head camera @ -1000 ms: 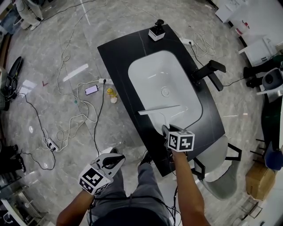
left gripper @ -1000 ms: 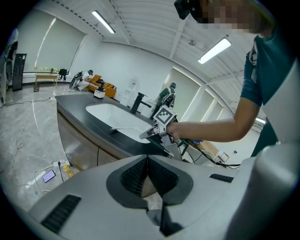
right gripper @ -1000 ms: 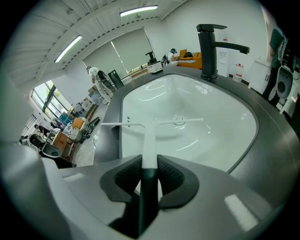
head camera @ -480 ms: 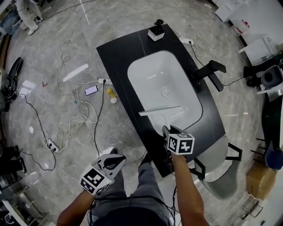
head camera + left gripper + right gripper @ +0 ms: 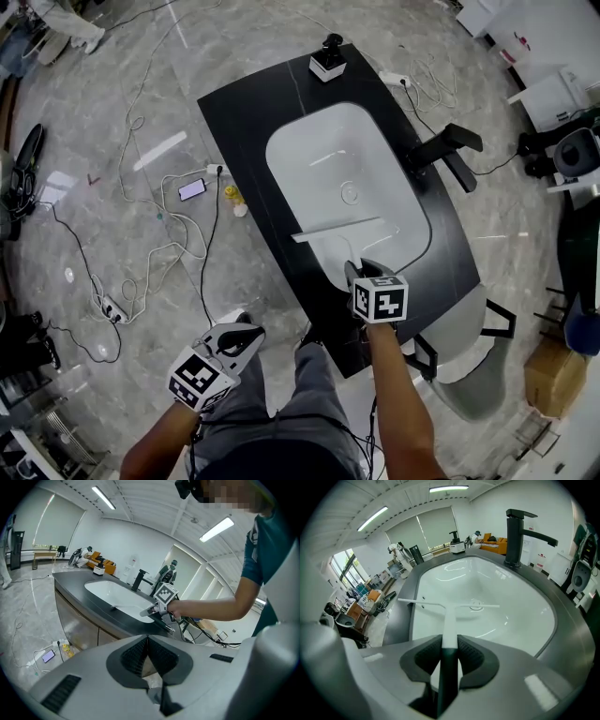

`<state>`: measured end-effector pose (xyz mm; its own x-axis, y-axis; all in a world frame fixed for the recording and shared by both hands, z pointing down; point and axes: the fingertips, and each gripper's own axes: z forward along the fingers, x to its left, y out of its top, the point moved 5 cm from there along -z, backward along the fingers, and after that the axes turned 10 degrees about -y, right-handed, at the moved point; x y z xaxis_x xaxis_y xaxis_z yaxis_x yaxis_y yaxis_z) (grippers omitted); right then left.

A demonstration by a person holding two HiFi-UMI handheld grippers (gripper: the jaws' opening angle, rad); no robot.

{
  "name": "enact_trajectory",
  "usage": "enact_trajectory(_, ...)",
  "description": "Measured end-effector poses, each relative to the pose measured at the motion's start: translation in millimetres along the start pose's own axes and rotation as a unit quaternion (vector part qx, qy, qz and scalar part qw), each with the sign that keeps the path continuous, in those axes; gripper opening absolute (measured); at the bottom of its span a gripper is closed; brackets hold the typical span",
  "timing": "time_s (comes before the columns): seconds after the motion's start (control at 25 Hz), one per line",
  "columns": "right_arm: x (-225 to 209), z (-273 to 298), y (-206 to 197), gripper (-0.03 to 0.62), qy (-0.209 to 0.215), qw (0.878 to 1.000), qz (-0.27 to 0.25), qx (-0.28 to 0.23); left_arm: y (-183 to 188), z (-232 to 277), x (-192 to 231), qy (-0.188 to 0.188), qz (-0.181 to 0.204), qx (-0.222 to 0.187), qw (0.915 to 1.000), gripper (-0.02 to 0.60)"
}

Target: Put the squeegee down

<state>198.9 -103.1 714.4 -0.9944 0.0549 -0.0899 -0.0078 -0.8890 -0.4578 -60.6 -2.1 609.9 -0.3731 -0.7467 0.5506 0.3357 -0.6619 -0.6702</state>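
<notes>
One squeegee (image 5: 337, 228), its handle clamped in the right gripper (image 5: 356, 273), blade at the gripper's twelve o'clock over the single white sink (image 5: 309, 150). The left gripper (image 5: 246, 336), at the sink's seven o'clock, is pinched closed on nothing.

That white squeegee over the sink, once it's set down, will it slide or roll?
The squeegee looks thin and light, probably stiff: its blade juts straight though the right gripper clamps only the handle. On the glossy, curved sink it may slide downhill. Its T-shape should prevent rolling.
</notes>
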Motion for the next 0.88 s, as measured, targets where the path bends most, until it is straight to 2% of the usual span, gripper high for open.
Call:
enact_trajectory(0.28,2,-2,0,0.101,-0.002,1.0,-0.005,0.004,12,-7,-1,0.006,0.008,-0.011,0.9999,0.005)
enact_trajectory(0.72,37,-11,-10,0.101,0.03,1.0,-0.008,-0.005,-4,-22,-17,0.012,0.007,-0.013,0.9998,0.005)
enact_trajectory(0.88,43,-14,-11,0.1,0.024,1.0,-0.009,-0.012,-7,-26,-20,0.013,0.007,-0.015,0.9998,0.005)
